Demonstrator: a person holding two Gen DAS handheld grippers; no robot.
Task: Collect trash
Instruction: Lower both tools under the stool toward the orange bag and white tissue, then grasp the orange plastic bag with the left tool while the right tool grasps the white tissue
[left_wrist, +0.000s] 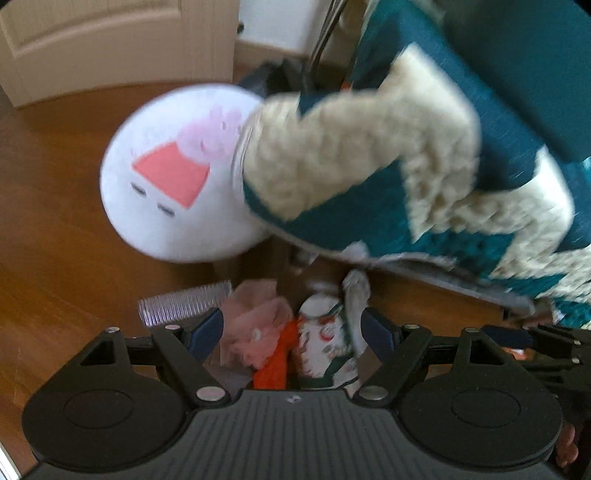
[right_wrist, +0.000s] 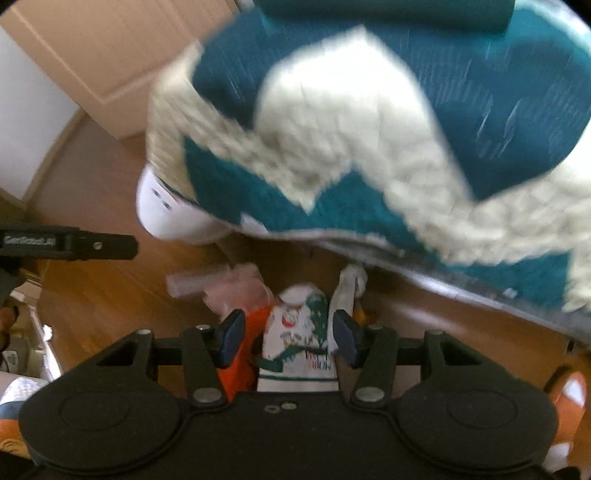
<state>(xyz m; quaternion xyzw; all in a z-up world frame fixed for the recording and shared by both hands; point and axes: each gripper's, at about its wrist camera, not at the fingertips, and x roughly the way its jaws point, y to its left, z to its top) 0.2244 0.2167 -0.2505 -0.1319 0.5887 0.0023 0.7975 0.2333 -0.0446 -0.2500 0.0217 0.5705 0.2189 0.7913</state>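
Trash: the printed paper cup lies on the wood floor, just below the blanket edge, w/ pink tissue & orange scrap touching it. You're on approach. Both claws, left gripper & right gripper, gape wide, holding nothing. Next: straddle cup, squeeze gently, as it probably crushes.

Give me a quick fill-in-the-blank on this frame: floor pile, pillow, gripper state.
1. The trash pile lies on a ____ floor.
2. The round white pillow is partly covered by a teal and cream ____.
3. The jaws of the right gripper stand ____, with a white and green wrapper between them.
4. Left of the pink wrapper lies a clear plastic ____.

Missing words: wooden; blanket; open; comb
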